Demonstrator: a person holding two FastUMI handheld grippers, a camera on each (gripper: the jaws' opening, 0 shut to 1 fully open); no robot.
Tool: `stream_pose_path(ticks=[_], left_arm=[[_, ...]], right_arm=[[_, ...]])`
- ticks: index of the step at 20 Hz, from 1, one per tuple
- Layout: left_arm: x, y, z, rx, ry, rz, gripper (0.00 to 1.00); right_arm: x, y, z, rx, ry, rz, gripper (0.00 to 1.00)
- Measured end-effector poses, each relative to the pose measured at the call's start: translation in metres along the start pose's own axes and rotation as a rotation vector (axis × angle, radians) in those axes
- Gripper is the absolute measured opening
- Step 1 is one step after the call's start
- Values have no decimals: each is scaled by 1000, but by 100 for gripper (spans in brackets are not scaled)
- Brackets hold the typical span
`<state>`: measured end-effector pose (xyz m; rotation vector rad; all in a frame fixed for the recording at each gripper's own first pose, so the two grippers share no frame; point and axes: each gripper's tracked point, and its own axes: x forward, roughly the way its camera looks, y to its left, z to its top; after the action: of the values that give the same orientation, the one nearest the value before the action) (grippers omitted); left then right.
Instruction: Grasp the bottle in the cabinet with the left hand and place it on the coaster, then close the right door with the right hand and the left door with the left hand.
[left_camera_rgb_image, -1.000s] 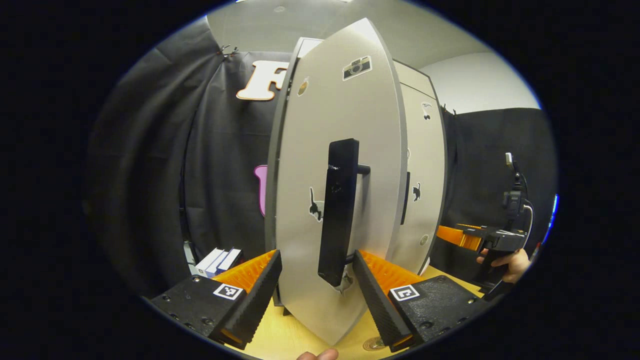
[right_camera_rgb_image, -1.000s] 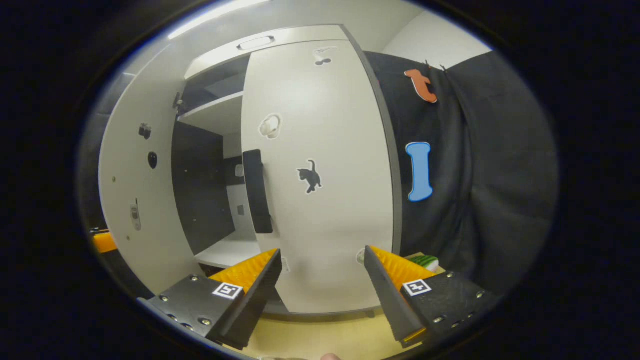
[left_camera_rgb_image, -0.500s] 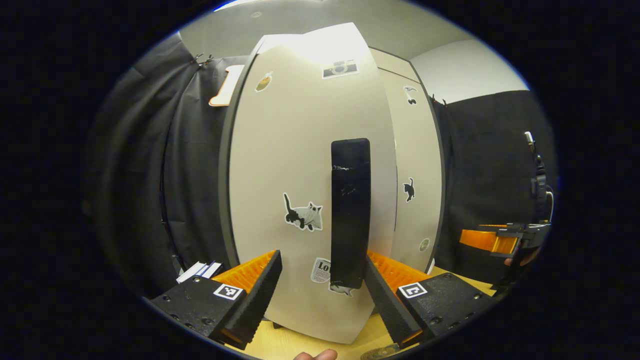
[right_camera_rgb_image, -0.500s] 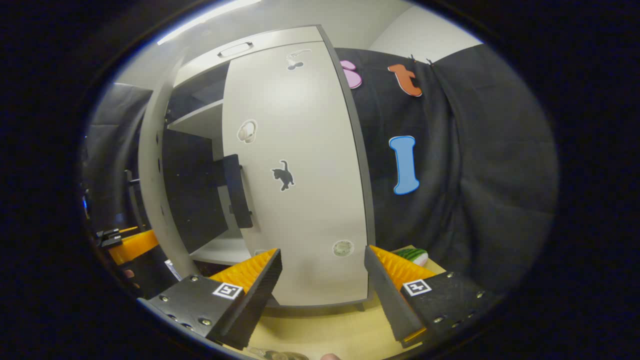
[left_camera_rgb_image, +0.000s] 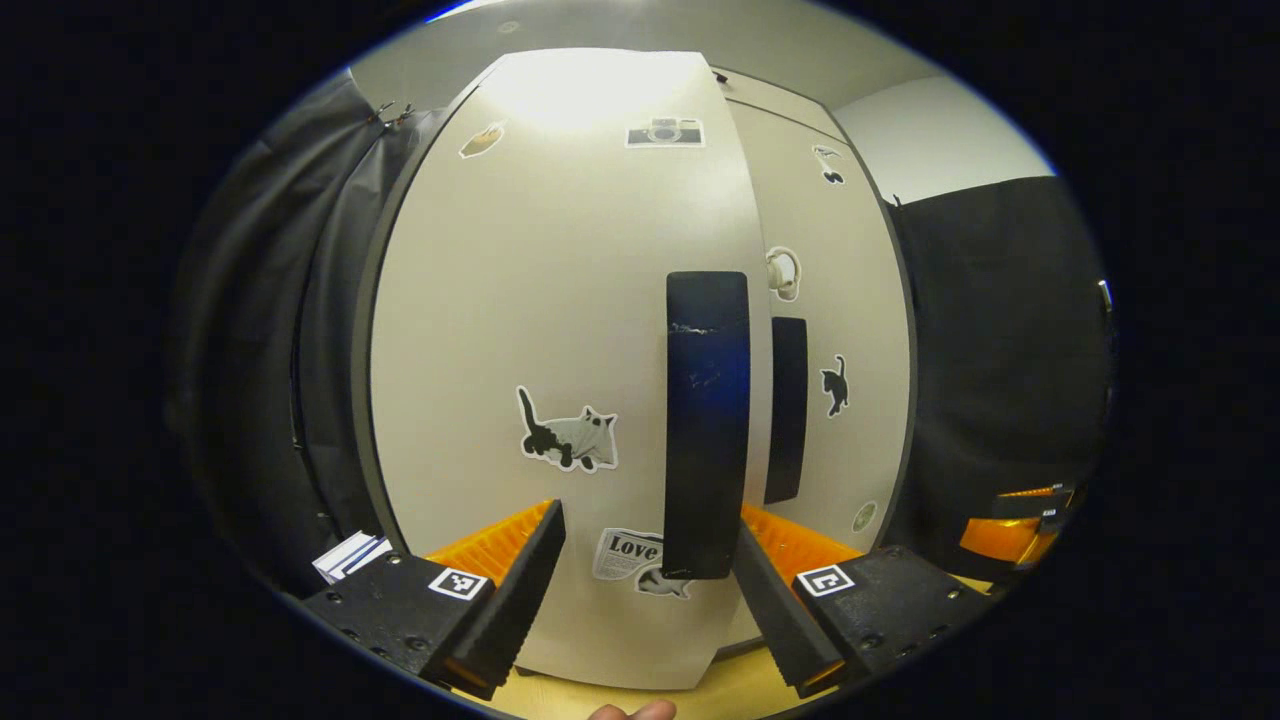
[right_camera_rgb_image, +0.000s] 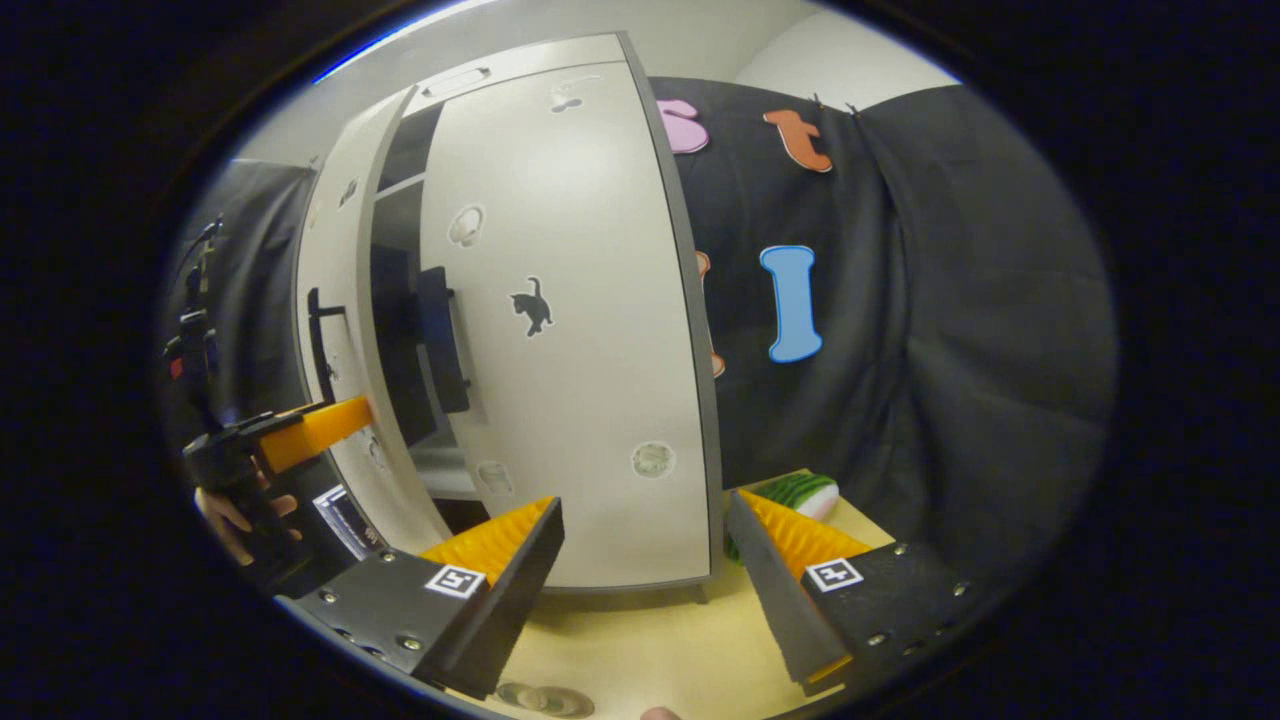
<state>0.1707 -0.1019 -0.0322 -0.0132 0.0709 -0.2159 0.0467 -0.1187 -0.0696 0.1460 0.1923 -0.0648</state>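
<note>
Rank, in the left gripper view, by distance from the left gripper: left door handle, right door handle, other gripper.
From the left gripper:
1. Left door handle, straight ahead, just above the fingers.
2. Right door handle, behind it, slightly right.
3. Other gripper, far right edge.

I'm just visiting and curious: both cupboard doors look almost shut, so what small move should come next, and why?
Probably a little more forward push with the left gripper. It is open, close against the left door beside the handle. In the right gripper view a dark gap shows between that door and the right door, so it isn't shut yet.
</note>
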Motion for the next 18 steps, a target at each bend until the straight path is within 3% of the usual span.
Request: stream_pose_path(ticks=[5,12,18], left_arm=[[26,1,-1,21,-9,66,97],[42,4,-4,63,-23,171,99],[49,6,-5,111,-8,207,97]], right_arm=[[-4,6,-9,-7,19,17,100],[-11,-5,-6,-25,13,-15,100],[-20,-16,-10,-30,31,-19,100]])
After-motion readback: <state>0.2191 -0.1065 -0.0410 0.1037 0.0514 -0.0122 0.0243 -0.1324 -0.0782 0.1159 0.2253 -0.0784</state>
